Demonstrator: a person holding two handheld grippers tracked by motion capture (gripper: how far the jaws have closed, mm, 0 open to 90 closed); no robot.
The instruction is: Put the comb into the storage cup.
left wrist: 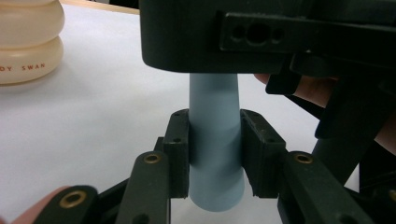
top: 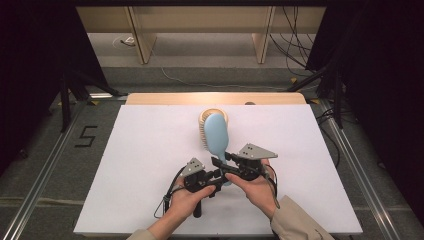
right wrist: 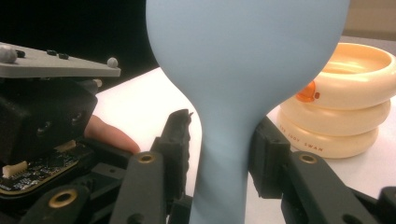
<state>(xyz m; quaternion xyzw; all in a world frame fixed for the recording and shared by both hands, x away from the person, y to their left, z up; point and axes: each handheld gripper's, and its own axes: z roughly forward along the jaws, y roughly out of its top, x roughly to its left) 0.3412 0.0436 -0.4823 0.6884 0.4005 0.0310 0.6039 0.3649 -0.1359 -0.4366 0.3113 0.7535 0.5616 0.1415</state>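
White worktop (top: 150, 165) carrying a cream ringed container (right wrist: 345, 112). Just in front of the container, a pale blue hairbrush (top: 218, 135) stands off the worktop. The left tongs (left wrist: 215, 154) clamp its handle end; the right tongs (right wrist: 219, 149) bracket the handle higher up, nearer the container, jaws close against it.
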